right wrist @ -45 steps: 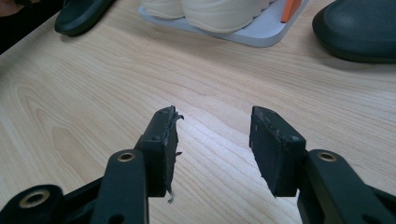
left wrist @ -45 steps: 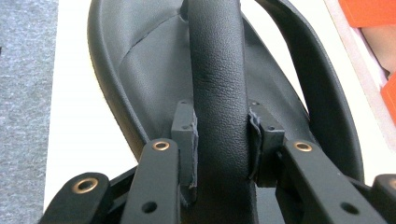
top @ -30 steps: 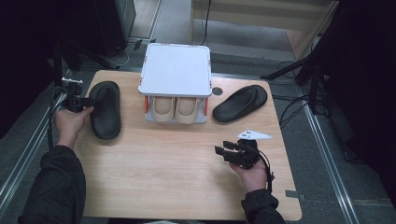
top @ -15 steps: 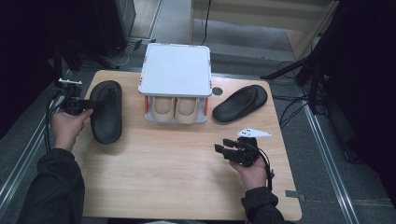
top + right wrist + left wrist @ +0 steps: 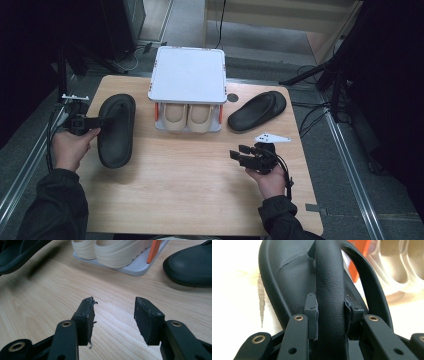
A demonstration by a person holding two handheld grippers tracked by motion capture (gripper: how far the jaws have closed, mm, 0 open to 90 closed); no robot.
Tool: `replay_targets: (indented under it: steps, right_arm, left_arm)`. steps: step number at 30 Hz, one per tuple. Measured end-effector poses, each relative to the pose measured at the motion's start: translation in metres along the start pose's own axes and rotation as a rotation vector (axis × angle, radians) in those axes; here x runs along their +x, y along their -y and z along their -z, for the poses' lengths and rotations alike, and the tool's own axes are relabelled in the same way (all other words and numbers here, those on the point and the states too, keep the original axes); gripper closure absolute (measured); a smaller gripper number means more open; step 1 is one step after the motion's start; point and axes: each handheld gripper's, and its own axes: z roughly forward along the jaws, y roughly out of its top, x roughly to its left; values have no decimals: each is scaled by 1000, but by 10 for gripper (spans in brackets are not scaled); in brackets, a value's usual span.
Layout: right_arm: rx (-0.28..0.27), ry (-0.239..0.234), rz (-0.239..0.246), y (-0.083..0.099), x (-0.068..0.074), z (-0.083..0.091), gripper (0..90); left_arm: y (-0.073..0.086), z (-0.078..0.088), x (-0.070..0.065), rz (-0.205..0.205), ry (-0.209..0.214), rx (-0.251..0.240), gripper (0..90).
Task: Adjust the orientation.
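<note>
The black sandal was clamped by its strap in the left gripper; the pinched strap was seen close up in the left gripper view; the right gripper was held open, nothing between its jaws.

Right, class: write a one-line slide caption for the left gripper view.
Left gripper fingers clamped on the black sandal strap, beige shoes behind.

- The high view looks forward and down from above the person's side, taking in the whole table.
- The left gripper view sits very close on the black slipper.
- The right gripper view looks low across the table; both gripper views share the beige shoes.
</note>
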Motion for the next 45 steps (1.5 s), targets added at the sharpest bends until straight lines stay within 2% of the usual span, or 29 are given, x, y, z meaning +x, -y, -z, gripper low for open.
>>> replay_targets:
  steps: [7,11,19,25,31,34,45]
  right_arm:
    - [-12,7,-5,-5,-5,-2,512]
    - [-16,9,-14,-7,-8,-1,512]
    - [-28,15,-20,-12,-14,-2,513]
    - [-28,20,-24,-16,-19,-4,512]
    - [-30,27,-13,-19,-20,-7,511]
    - [-25,26,-15,-20,-20,-8,511]
    - [-22,28,-9,-20,-20,-9,511]
  left_arm:
    - [24,19,-22,-19,12,-10,697]
    - [39,29,-35,-44,17,-14,697]
    - [64,38,-61,-65,71,-10,697]
    - [79,31,-80,-82,103,-5,696]
    - [91,17,-100,-112,135,32,696]
    - [95,12,-105,-114,154,39,696]
    - [102,-17,-134,-166,185,84,696]
